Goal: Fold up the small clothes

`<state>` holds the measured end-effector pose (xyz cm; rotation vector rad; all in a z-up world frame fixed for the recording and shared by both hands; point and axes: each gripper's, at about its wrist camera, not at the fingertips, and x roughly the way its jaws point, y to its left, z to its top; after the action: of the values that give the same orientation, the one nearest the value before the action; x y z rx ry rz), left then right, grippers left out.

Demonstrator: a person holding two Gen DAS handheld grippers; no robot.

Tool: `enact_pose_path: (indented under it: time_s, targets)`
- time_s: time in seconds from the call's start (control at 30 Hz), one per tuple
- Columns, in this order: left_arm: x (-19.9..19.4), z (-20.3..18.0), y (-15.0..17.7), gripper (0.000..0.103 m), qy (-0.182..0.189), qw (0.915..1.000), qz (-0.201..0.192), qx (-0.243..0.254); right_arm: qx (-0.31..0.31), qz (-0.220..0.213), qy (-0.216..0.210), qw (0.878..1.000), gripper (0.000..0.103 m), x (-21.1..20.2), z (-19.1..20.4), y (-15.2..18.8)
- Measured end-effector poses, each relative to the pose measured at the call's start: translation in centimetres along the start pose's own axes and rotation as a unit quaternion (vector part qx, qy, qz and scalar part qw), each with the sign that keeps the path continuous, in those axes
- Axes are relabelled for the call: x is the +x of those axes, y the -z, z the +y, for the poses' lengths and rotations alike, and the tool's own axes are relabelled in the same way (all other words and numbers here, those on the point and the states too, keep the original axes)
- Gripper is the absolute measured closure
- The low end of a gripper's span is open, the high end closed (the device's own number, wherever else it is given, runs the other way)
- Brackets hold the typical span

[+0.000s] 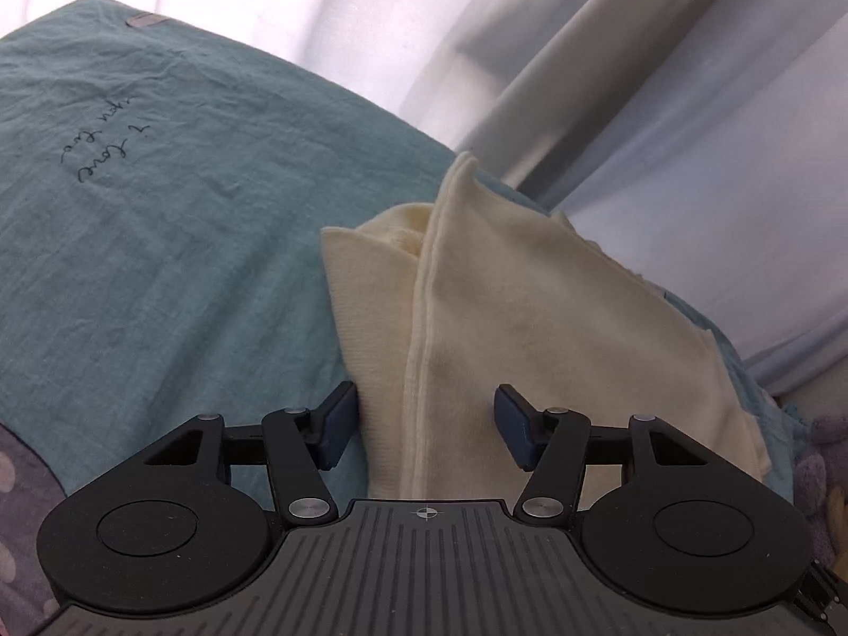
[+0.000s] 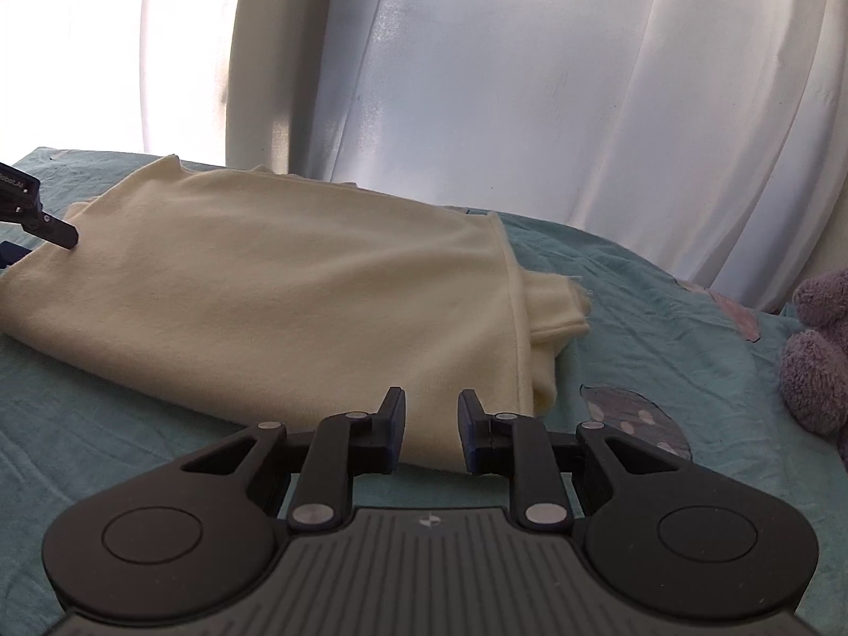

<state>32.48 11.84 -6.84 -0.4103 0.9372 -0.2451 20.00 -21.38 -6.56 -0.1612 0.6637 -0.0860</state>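
A cream knit garment (image 1: 530,318) lies folded on a teal bed cover (image 1: 159,238). In the left wrist view my left gripper (image 1: 426,424) is open, its jaws wide apart on either side of the garment's near end with a hemmed fold edge running between them. In the right wrist view the same garment (image 2: 291,291) lies flat and my right gripper (image 2: 432,424) is open, jaws a small gap apart over the garment's near corner. The left gripper's finger (image 2: 53,230) shows at the garment's far left end.
White curtains (image 2: 530,106) hang behind the bed. A purple plush toy (image 2: 816,350) sits at the right edge. The teal cover has dark handwritten lettering (image 1: 103,151) and a grey spotted patch (image 2: 636,418).
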Motion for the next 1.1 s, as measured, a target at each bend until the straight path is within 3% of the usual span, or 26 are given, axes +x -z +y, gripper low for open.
enact_pose_path:
  time_s: [0.13, 0.37, 0.5, 0.67, 0.73, 0.8, 0.87, 0.97, 1.1]
  targets:
    - [0.4, -0.2, -0.4, 0.057, 0.002, 1.0000, 0.007, -0.001, -0.003, -0.009, -0.044, 0.999, 0.085, -0.1, 2.2, -1.1]
    - [0.7, 0.8, -0.7, 0.060, 0.025, 0.9993, 0.007, -0.027, -0.057, -0.027, -0.110, 0.992, 0.089, 1.5, 8.4, -3.2]
    - [1.0, 0.9, -0.9, 0.060, 0.031, 0.9991, 0.003, -0.030, -0.075, 0.007, -0.124, 0.989, 0.089, 3.4, 10.2, -2.7]
    - [1.1, 0.8, -0.8, 0.063, 0.030, 0.9994, 0.005, -0.016, -0.072, -0.020, -0.137, 0.988, 0.090, 2.4, 10.5, -3.1]
    - [1.2, 1.0, -0.8, 0.068, 0.034, 0.9991, 0.007, -0.025, -0.069, -0.030, -0.145, 0.987, 0.090, 2.4, 10.8, -3.2]
    - [1.3, 1.3, -0.9, 0.073, 0.040, 0.9985, 0.010, -0.037, -0.072, -0.007, -0.161, 0.984, 0.089, 3.2, 11.3, -2.7]
    - [1.2, 1.5, -1.0, 0.076, 0.046, 0.9978, 0.013, -0.046, -0.101, -0.024, -0.156, 0.982, 0.090, 3.1, 11.7, -2.1]
    - [1.2, 1.5, -0.9, 0.076, 0.047, 0.9978, 0.013, -0.044, -0.083, -0.015, -0.167, 0.982, 0.090, 2.7, 11.2, -2.8]
    - [1.6, 1.6, -0.7, 0.071, 0.047, 0.9980, 0.010, -0.043, -0.064, -0.038, -0.157, 0.985, 0.090, 2.5, 10.8, -3.6]
